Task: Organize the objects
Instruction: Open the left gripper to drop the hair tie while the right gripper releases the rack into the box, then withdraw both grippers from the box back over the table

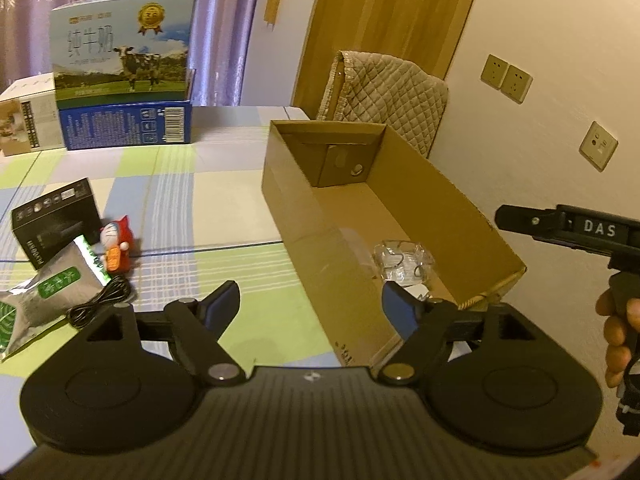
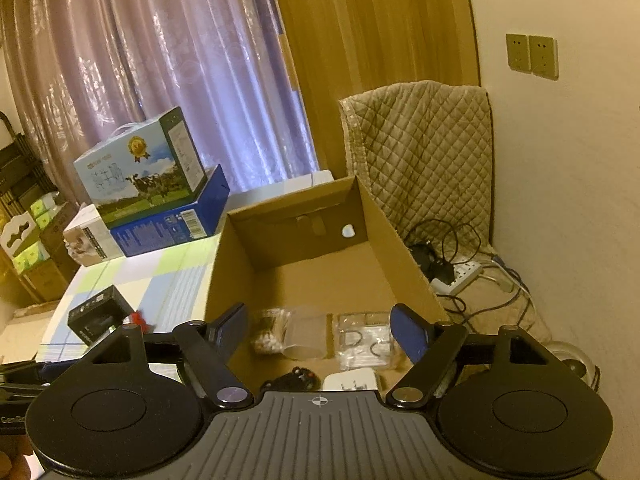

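Green pouch [image 1: 36,312] cut off at 9 o'clock edge; black object [image 2: 294,380] in cardboard box [image 2: 304,268] half hidden, unidentifiable.

Milk carton [image 1: 122,46] stacked on a blue box [image 1: 128,125] (curtain [image 2: 160,60] behind).

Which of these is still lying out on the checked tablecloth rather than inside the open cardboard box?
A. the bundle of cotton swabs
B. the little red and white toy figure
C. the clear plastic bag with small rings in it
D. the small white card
B: the toy figure stands on the tablecloth beside a black box, while the other three items lie on the floor of the cardboard box.
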Available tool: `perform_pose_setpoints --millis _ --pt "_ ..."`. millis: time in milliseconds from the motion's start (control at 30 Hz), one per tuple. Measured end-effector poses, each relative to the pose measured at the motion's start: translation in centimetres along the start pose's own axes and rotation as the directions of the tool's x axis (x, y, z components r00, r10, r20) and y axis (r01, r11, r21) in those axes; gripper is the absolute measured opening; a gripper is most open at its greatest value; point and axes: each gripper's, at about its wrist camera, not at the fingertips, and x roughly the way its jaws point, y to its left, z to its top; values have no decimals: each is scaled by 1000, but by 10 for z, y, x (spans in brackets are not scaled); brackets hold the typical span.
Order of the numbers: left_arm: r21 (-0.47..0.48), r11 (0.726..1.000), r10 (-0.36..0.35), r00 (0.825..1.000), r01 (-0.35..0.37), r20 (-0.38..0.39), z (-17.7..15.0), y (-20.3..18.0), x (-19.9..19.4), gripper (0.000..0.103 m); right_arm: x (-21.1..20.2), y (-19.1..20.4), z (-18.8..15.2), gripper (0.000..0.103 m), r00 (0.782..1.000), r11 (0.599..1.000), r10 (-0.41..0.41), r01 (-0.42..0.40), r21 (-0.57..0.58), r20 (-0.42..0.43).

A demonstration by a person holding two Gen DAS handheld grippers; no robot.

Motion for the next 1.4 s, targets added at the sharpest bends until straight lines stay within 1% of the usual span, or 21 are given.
perform_pose_setpoints --millis 167,233,333,600,800,1100,1400 --pt "-4 1000 14 1000 -14 11 -9 11 -20 78 -18 18 -9 76 1000 1000 15 -15 -6 13" --pt "-9 1000 22 1000 -22 17 -13 16 -29 82 -25 28 -13 76 1000 1000 23 -23 -15 17" --pt "-17 999 37 999 -37 25 -19 25 -43 83 -33 42 -18 75 999 999 45 -45 -26 20" --pt "-56 993 103 994 -101 47 -40 60 -82 90 -47 87 -34 76 994 992 106 -105 -66 8" --pt "-88 983 166 985 -160 57 -51 94 -108 95 -47 120 -51 76 989 984 147 -148 -93 -20" --pt "-115 964 246 968 -239 50 -59 134 -130 96 -36 156 -73 76 979 972 187 -196 -129 -80" --pt "-140 953 275 961 -268 33 -65 156 -137 96 -28 178 -84 75 971 962 211 -227 -154 -113"
